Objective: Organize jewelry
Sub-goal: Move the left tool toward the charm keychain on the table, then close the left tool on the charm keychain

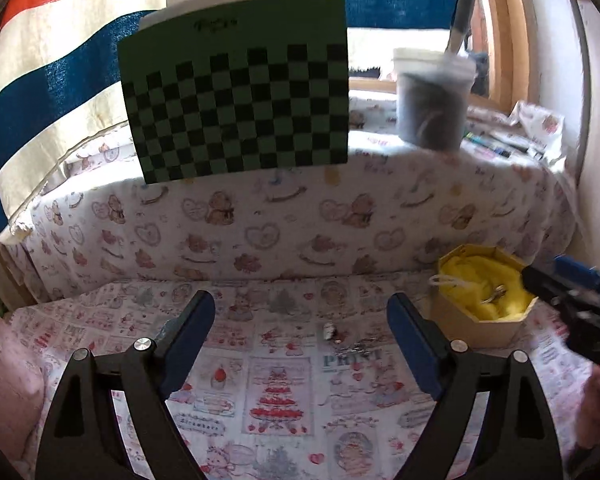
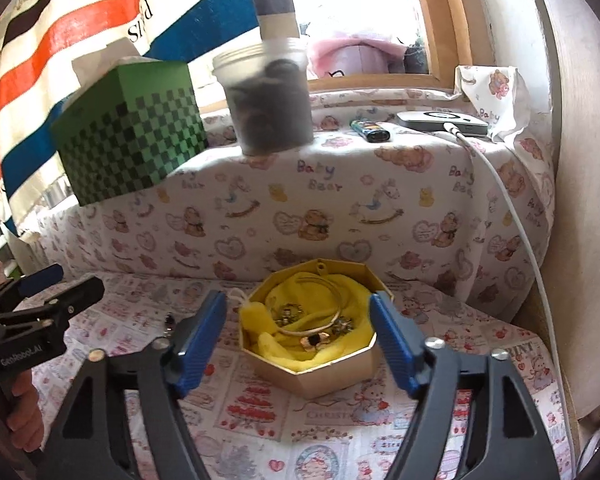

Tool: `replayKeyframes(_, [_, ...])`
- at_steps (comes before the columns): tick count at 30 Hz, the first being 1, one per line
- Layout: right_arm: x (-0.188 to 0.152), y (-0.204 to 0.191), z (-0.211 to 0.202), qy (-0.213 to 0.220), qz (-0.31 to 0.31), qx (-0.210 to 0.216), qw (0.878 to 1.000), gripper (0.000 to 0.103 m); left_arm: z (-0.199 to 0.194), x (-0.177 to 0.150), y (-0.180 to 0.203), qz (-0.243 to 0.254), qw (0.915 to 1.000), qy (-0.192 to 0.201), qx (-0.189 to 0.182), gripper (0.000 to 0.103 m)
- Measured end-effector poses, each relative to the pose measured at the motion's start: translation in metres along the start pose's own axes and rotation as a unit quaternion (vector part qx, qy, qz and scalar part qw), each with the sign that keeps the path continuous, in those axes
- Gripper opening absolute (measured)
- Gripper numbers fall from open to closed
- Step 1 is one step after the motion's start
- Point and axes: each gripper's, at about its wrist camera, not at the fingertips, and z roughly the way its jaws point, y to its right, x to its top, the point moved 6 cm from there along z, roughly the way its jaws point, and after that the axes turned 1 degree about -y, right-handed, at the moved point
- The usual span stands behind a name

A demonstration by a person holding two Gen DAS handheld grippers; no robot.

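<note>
An octagonal gold box (image 2: pixel 320 376) lined with yellow cloth holds a gold bangle (image 2: pixel 320 324) and several small trinkets. My right gripper (image 2: pixel 298 320) stands open just in front of this box, its blue pads on either side with nothing pressed between them. In the left wrist view the same box (image 1: pixel 476 332) sits at the right. Loose small jewelry pieces (image 1: pixel 346 338) lie on the printed cloth, ahead of my open left gripper (image 1: pixel 300 328) and between its blue pads. The right gripper's black body (image 1: pixel 580 312) reaches over the box. The left gripper (image 2: pixel 32 300) shows at the far left.
A raised ledge covered in teddy-bear cloth runs across the back. On it stand a green checkered box (image 1: pixel 236 100), a plastic jar of dark items (image 2: pixel 268 100), a lighter (image 2: pixel 370 130) and a grey device with a white cable (image 2: pixel 440 120). A wall (image 2: pixel 580 240) bounds the right.
</note>
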Motion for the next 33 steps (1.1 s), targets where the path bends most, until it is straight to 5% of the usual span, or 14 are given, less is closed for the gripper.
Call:
replayKeyframes(6, [0.001, 0.002, -0.003, 0.015, 0.002, -0.009, 1.000, 0.093, 0.012, -0.005, -0.008, -0.015, 0.9998, -0.011, -0.003, 0.095])
replayKeyframes(20, [-0.001, 0.005, 0.005, 0.011, -0.002, -0.040, 0.999, 0.099, 0.029, -0.004, -0.028, -0.041, 0.9987, -0.027, -0.011, 0.097])
replayKeyframes(25, [-0.004, 0.013, 0.012, 0.003, 0.016, -0.048, 0.999, 0.099, 0.031, 0.004, -0.023, -0.018, 0.9975, -0.024, -0.063, 0.096])
replayKeyframes(29, [-0.006, 0.014, 0.015, -0.007, 0.024, -0.045, 0.999, 0.099, 0.042, 0.005, -0.017, -0.040, 0.9936, -0.043, -0.097, 0.069])
replayKeyframes(33, [-0.011, 0.011, 0.019, -0.022, 0.029, -0.037, 0.999, 0.099, 0.060, 0.004, -0.012, -0.061, 0.9894, -0.071, -0.110, 0.053])
